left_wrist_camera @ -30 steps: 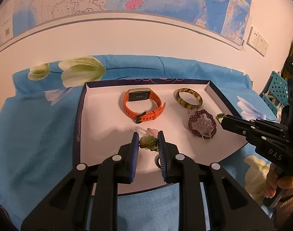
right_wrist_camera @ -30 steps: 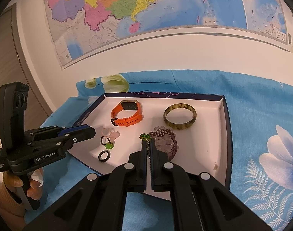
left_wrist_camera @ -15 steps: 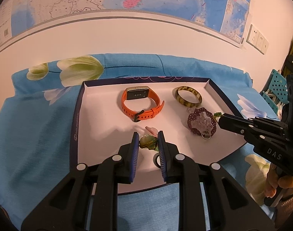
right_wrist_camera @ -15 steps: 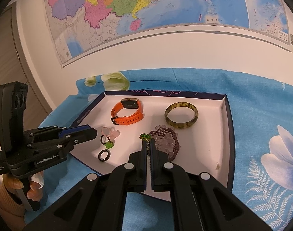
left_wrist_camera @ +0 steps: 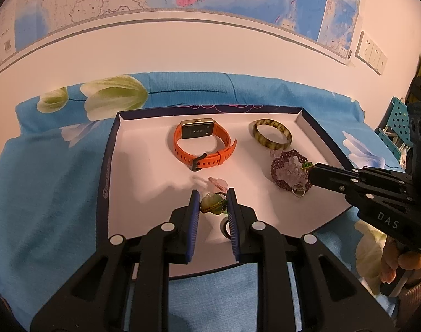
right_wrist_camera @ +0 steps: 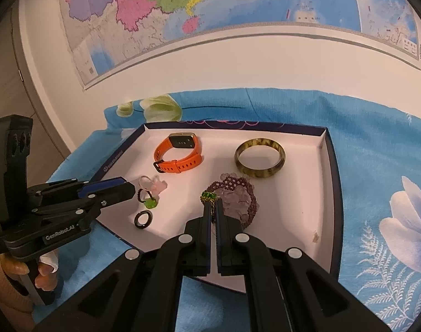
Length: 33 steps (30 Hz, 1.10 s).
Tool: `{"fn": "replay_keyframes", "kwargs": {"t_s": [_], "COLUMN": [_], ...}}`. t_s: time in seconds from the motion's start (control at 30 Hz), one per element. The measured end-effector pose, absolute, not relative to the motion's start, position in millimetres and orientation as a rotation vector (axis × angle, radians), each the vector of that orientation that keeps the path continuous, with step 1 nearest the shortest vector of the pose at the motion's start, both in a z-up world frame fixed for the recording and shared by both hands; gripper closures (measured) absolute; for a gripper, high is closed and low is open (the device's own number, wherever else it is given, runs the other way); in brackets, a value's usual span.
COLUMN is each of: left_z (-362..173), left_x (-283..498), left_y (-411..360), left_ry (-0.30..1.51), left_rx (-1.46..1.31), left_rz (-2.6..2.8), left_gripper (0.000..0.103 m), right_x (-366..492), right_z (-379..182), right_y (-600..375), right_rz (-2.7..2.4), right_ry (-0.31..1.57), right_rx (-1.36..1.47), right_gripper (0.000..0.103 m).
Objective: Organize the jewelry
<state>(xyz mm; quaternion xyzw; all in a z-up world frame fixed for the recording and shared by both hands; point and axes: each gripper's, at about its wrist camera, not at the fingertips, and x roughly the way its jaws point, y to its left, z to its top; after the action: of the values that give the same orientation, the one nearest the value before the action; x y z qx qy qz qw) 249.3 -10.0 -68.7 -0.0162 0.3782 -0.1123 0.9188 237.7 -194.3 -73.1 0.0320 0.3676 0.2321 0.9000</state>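
Observation:
A white tray with a dark blue rim [left_wrist_camera: 106,171] [right_wrist_camera: 333,166] lies on a blue flowered cloth. My left gripper [left_wrist_camera: 212,193] [right_wrist_camera: 130,189] is over the tray's near left part, shut on a ring with a green stone [left_wrist_camera: 211,204] [right_wrist_camera: 150,202] that fills the gap between its blue pads. My right gripper [right_wrist_camera: 213,204] [left_wrist_camera: 311,168] is shut on a small gold piece with green stones [right_wrist_camera: 208,196] [left_wrist_camera: 307,165], held just above a purple beaded bracelet [right_wrist_camera: 243,193] [left_wrist_camera: 279,171].
In the tray also lie an orange watch [left_wrist_camera: 198,130] [right_wrist_camera: 180,164], a mottled brown bangle [left_wrist_camera: 271,146] [right_wrist_camera: 258,173], a pale pink piece [left_wrist_camera: 217,182] [right_wrist_camera: 155,185] and a black ring [right_wrist_camera: 136,219]. A map hangs on the wall behind. A teal perforated rack [left_wrist_camera: 398,119] stands at the right.

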Motion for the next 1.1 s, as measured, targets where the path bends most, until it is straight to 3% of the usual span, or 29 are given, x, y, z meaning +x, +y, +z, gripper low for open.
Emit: {"fn": "replay_keyframes", "kwargs": {"t_s": [0.7, 0.77, 0.83, 0.9, 0.93, 0.97, 1.03, 1.1], "left_z": [-75, -75, -75, -74, -73, -72, -64, -55], "left_x": [250, 249, 249, 246, 244, 242, 232, 222], "left_y": [-16, -16, -17, -16, -16, -15, -12, -8], "left_ry": [0.797, 0.798, 0.801, 0.794, 0.791, 0.785, 0.741, 0.704], "left_rx": [-0.012, -0.013, -0.009, -0.007, -0.007, -0.008, -0.007, -0.015], "left_rz": [-0.234, -0.236, -0.235, -0.235, -0.236, -0.236, -0.225, -0.212], "left_gripper": [0.082, 0.076, 0.062, 0.059, 0.052, 0.046, 0.026, 0.011], "right_x": [247, 247, 246, 242, 241, 236, 229, 220], "right_z": [-86, -86, -85, -83, -82, -79, -73, -67], "right_y": [-194, -195, -196, -197, -197, -197, -198, -199], "right_rz": [0.445, 0.442, 0.443, 0.448, 0.450, 0.446, 0.439, 0.425], "right_ry": [0.808, 0.807, 0.805, 0.794, 0.789, 0.773, 0.743, 0.710], "right_rx": [0.064, 0.070, 0.070, 0.073, 0.073, 0.068, 0.062, 0.053], "right_gripper": [0.099, 0.096, 0.095, 0.088, 0.085, 0.077, 0.066, 0.046]}}
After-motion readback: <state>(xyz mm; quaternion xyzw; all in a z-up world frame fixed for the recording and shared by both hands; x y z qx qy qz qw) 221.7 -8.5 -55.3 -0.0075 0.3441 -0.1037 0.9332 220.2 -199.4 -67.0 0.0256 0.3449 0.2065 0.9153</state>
